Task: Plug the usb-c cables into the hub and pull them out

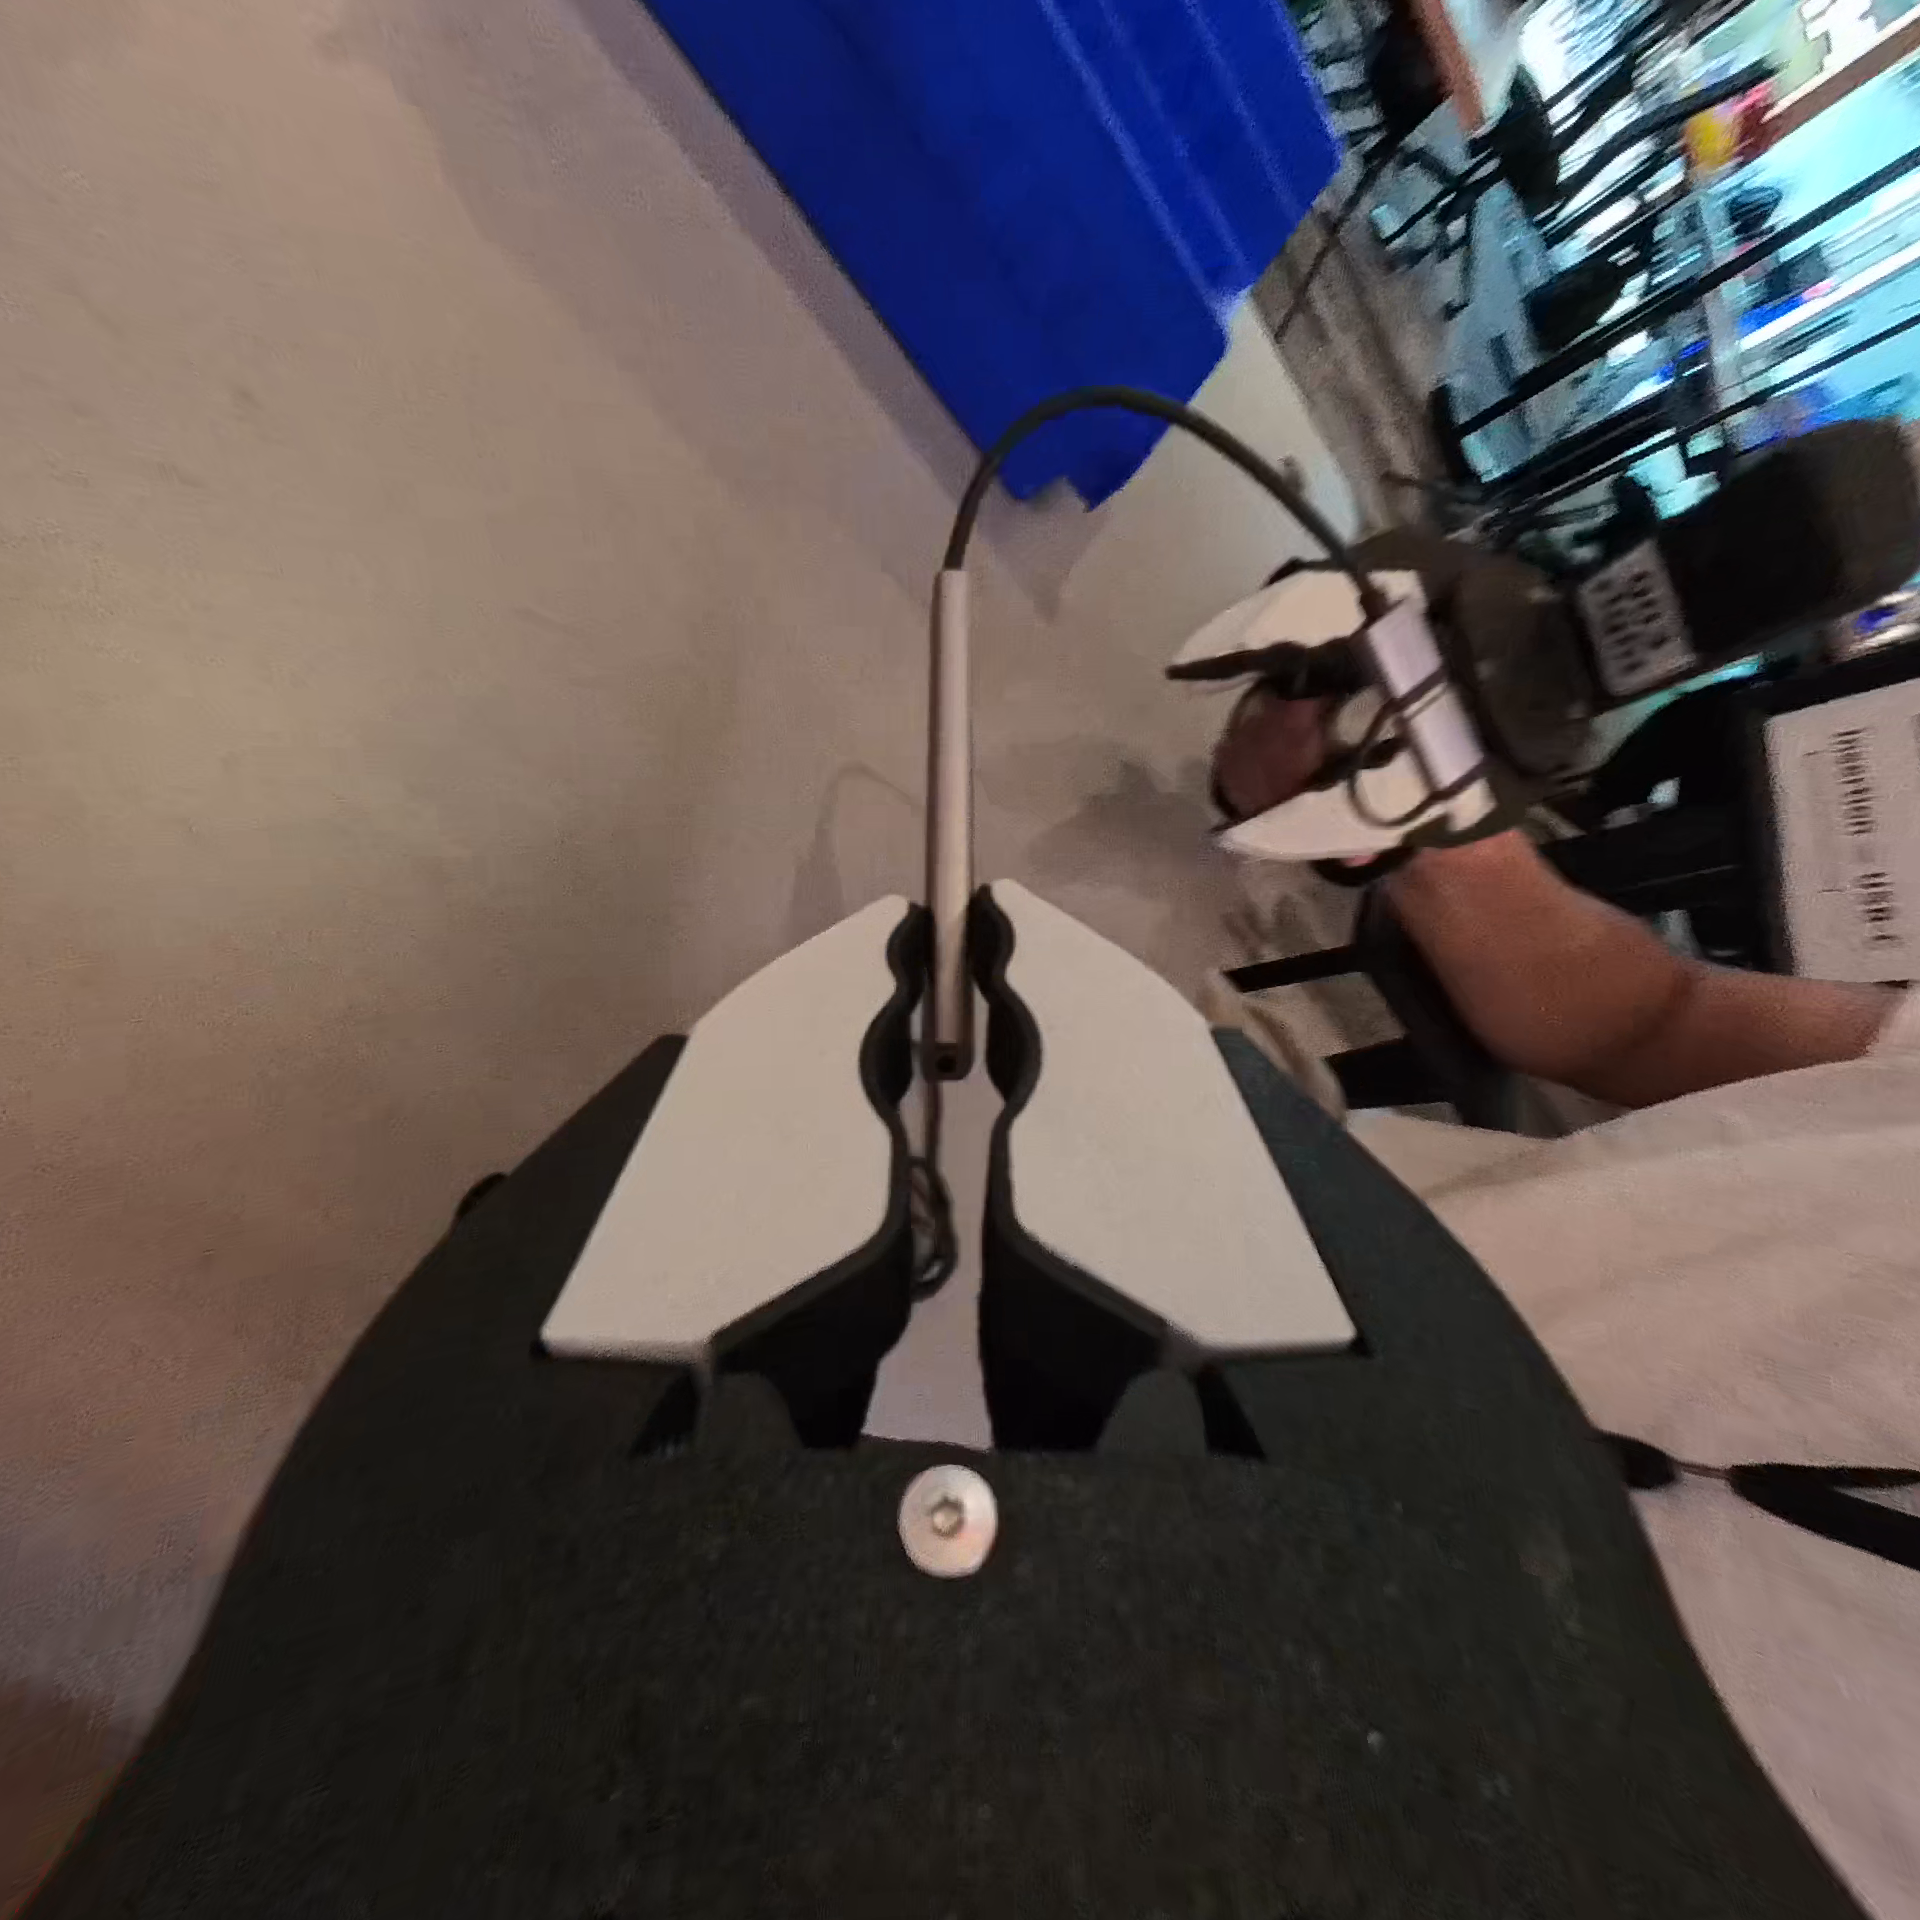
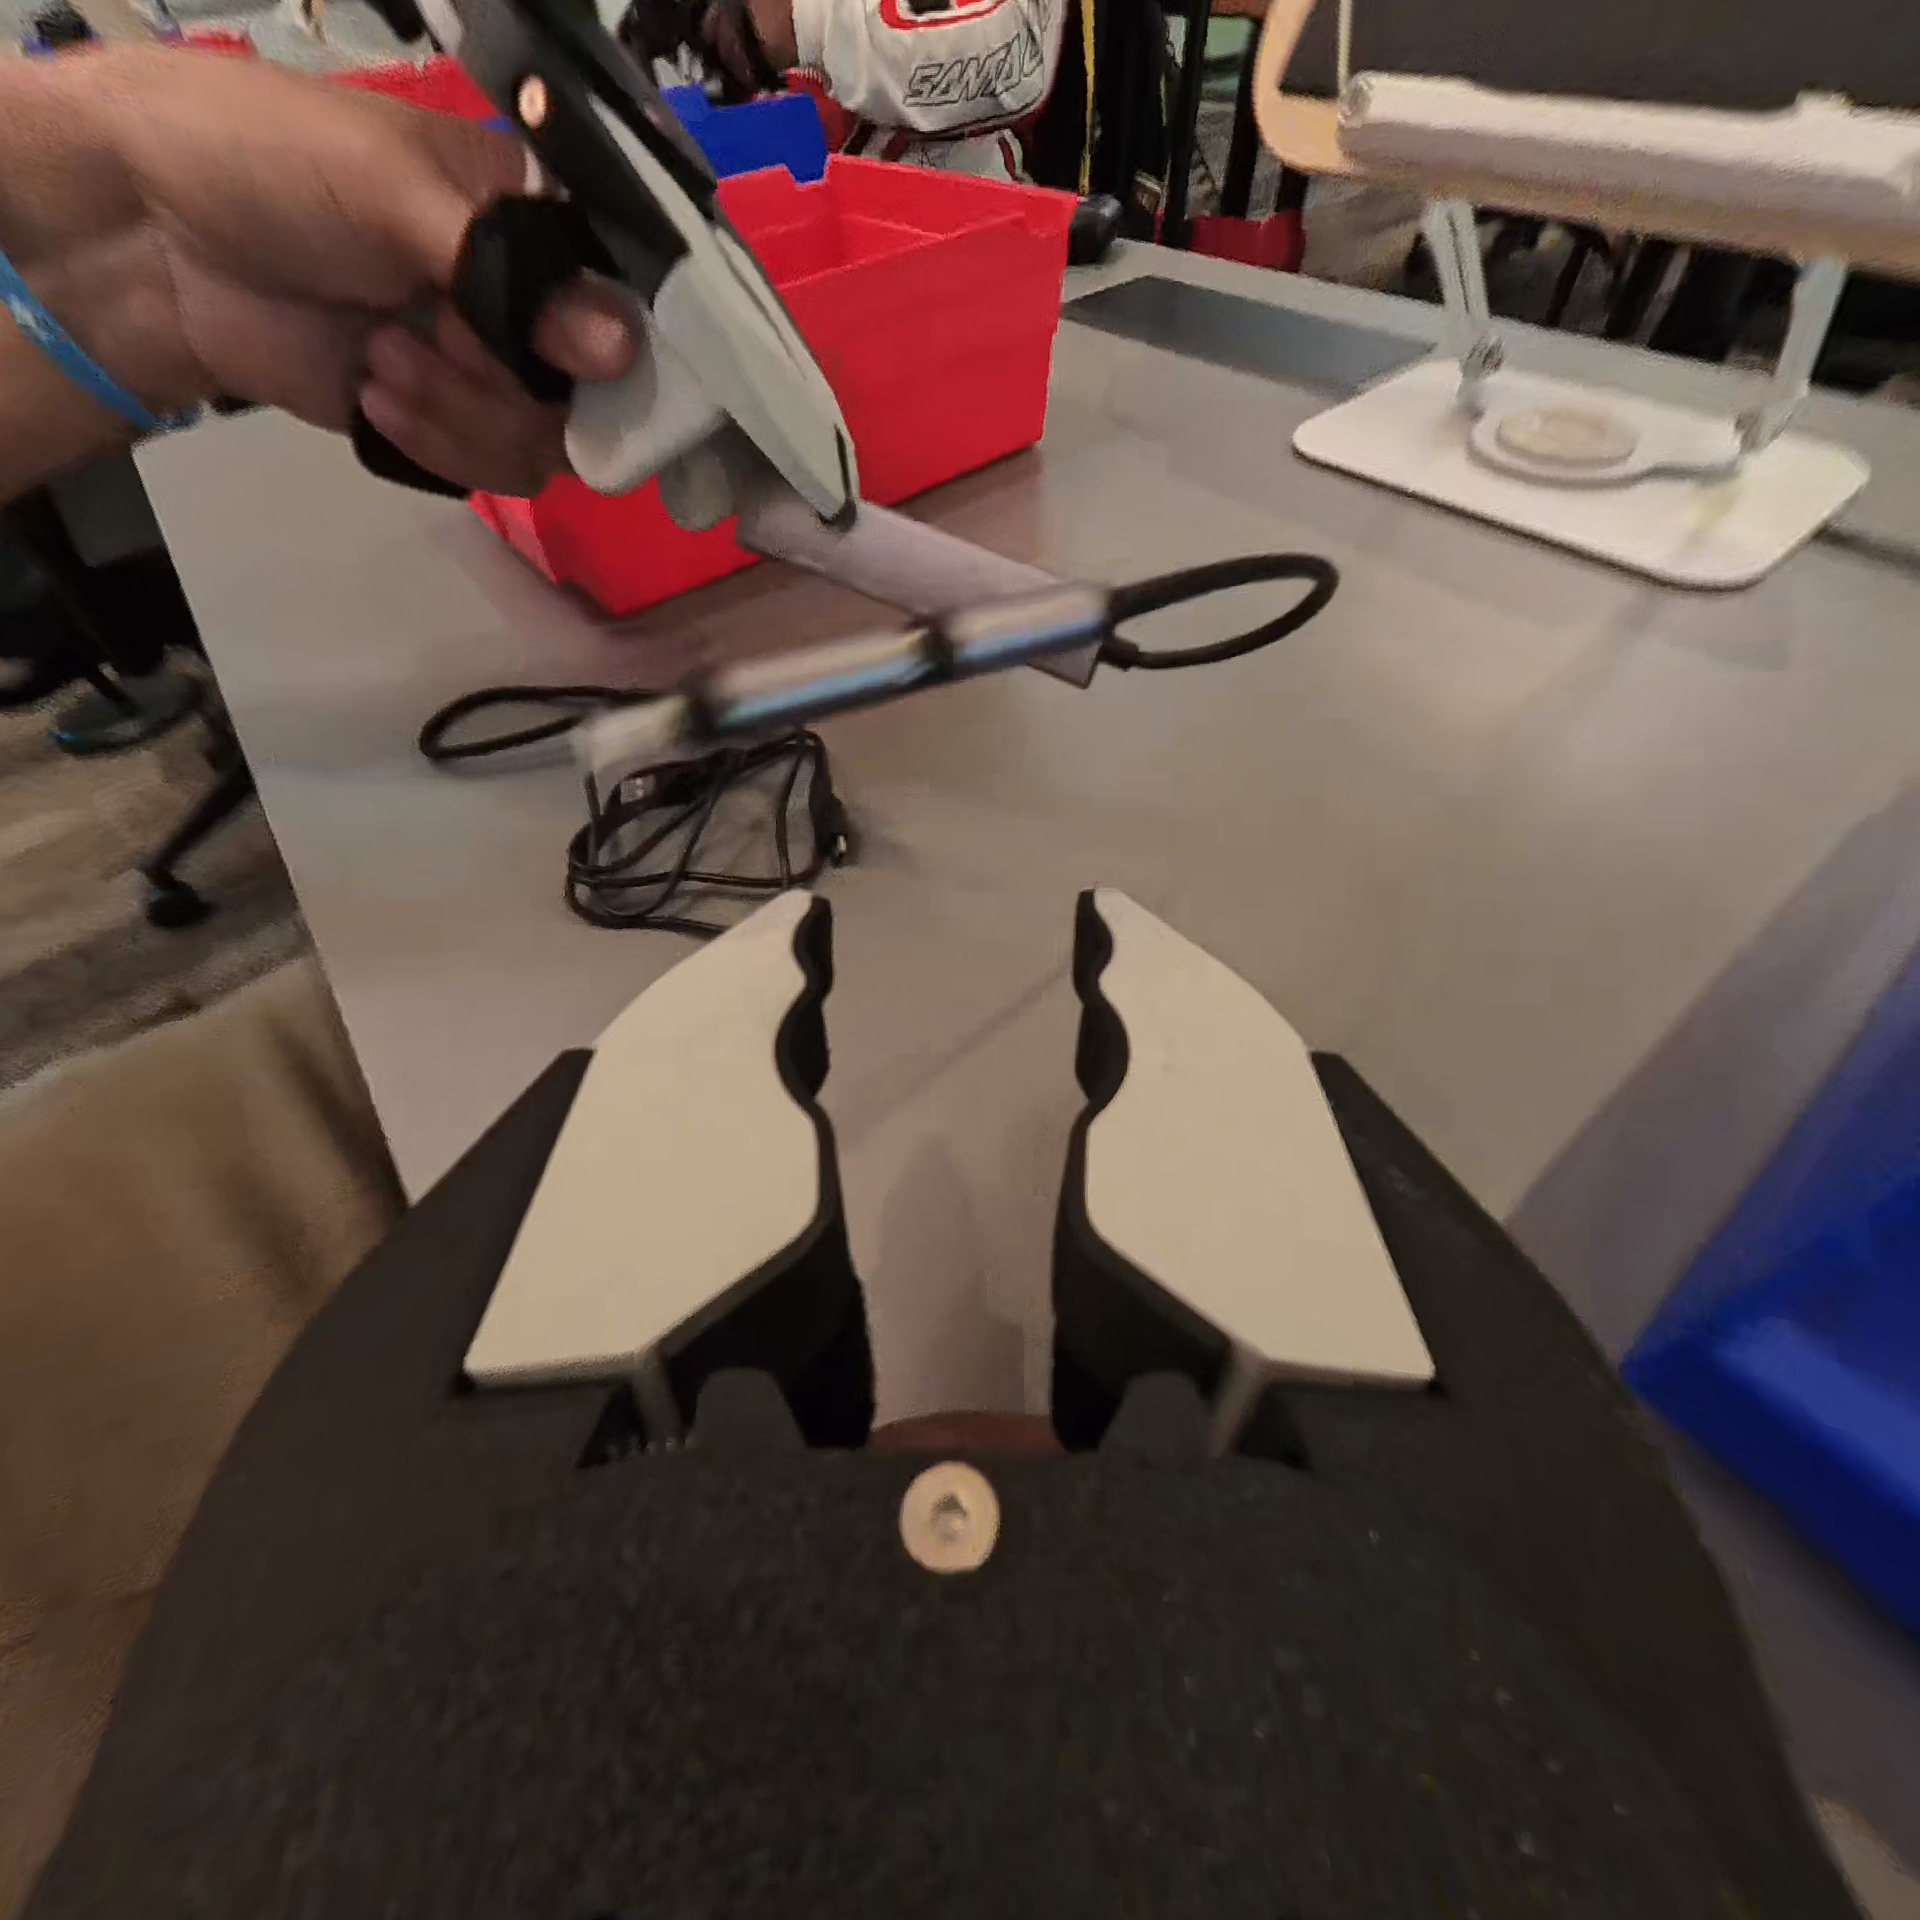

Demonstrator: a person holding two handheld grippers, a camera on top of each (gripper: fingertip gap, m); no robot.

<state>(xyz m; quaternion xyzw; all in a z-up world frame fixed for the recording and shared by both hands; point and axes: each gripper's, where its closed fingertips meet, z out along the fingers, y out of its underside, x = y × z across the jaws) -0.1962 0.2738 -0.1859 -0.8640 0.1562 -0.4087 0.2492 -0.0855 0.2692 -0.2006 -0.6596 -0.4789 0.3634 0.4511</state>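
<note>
One hub (image 1: 951, 821) in left gripper (image 1: 948, 904), right gripper (image 2: 951, 914) empty, two bins

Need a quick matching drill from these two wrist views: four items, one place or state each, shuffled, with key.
Items:
1. left gripper
2. right gripper
3. red bin
4. black cable bundle

States:
A. lying loose on the grey table
B. open, holding nothing
C. shut on the silver hub
D. behind the hub, on the table

Pairs: 1-C, 2-B, 3-D, 4-A
</note>
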